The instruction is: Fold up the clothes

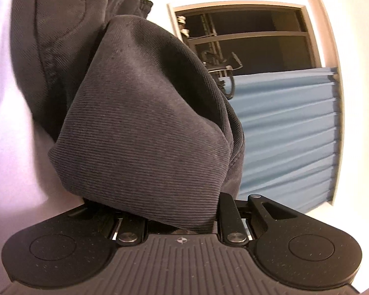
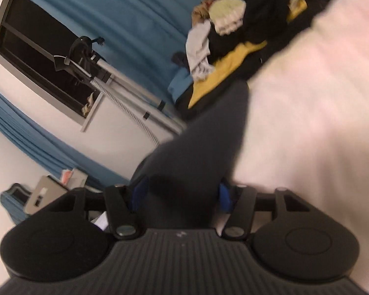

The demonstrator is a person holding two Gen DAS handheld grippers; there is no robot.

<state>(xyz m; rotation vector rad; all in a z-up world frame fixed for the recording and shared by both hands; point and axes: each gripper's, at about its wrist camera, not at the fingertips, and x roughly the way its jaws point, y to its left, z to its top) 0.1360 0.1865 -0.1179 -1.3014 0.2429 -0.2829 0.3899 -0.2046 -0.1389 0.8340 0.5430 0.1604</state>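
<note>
Left claw (image 1: 174, 221) pinches a dark grey garment (image 1: 140, 113); right claw (image 2: 179, 196) is clamped on another part, lifting it clear of the white bed (image 2: 307, 123), likely to align edges. Clothes pile (image 2: 243, 24) behind.

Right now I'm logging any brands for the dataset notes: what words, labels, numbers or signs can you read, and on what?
No readable text in either view.
Left gripper body: a small crosshair mark, no letters.
Right gripper body: a similar mark, blurred.
Dark garment: no label visible.
Clothes pile: no print legible.
</note>
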